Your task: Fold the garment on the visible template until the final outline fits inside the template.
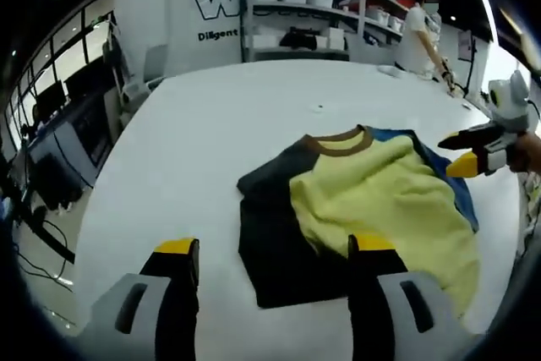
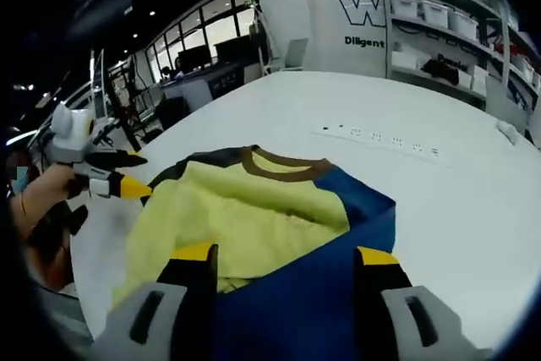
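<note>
I judge the fold barely begun: the garment [image 1: 363, 209] lies partly doubled on the table [image 1: 211, 141], both my grippers' jaws spread, gripping nothing.

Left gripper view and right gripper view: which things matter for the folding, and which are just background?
For the job:
- garment, yellow front, dark and blue sleeves, brown collar
- white table under it
- left gripper, open
- right gripper, open

Just lying about:
- shelving with bins
- wall lettering
- strip of small marks on the table
- desks with monitors
</note>
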`<state>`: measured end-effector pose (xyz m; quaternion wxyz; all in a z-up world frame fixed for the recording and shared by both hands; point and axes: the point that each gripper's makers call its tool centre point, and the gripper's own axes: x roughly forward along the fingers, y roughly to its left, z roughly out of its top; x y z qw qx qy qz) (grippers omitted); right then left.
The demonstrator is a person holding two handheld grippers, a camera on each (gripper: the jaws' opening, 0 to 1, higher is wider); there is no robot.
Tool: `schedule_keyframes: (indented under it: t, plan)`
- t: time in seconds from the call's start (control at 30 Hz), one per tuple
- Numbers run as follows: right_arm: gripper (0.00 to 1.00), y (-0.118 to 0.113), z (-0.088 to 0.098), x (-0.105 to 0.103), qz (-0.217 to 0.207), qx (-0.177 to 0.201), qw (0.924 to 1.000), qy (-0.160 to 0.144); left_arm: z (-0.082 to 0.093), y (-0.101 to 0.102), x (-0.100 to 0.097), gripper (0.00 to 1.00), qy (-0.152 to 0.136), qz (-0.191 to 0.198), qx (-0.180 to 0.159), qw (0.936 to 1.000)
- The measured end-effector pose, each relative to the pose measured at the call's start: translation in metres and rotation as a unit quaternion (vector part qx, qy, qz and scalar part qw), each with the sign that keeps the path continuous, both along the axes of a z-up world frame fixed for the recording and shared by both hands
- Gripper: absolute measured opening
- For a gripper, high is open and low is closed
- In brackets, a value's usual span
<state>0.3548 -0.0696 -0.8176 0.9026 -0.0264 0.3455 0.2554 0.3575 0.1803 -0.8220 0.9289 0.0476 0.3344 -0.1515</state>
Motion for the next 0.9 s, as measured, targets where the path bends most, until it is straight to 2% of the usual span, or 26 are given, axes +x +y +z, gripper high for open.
schedule_keyframes:
  t: [0.2,0.37,0.5,0.63,0.7,0.77,0.9]
  plan:
    - [0.67,0.004,-0.008,-0.019,0.022,-0.01,0.9997,-0.003,-0.009,-0.005,-0.015,0.72,0.013,-0.006,-0.001,0.9999]
    - [0.66,0.004,-0.019,-0.041,0.04,-0.021,0.999,0.0,-0.019,-0.005,-0.021,0.7,0.017,-0.004,0.002,0.9999]
    - [0.62,0.004,-0.026,-0.049,0.046,-0.022,0.9987,-0.001,-0.025,-0.008,-0.025,0.65,0.014,-0.003,0.005,0.9999]
    - [0.59,0.003,-0.029,-0.054,0.051,-0.037,0.998,-0.009,-0.021,-0.011,-0.027,0.59,0.002,0.005,0.0,1.0]
    - [0.57,0.004,-0.031,-0.055,0.052,-0.04,0.9977,-0.013,-0.019,-0.021,-0.028,0.52,-0.018,-0.014,0.003,0.9997]
    - [0.55,0.004,-0.033,-0.057,0.052,-0.049,0.9973,-0.017,-0.023,-0.027,-0.028,0.47,-0.019,-0.021,-0.001,0.9996]
    - [0.46,0.006,-0.03,-0.062,0.053,-0.066,0.996,-0.027,-0.027,-0.034,-0.028,0.45,-0.016,-0.029,-0.001,0.9995]
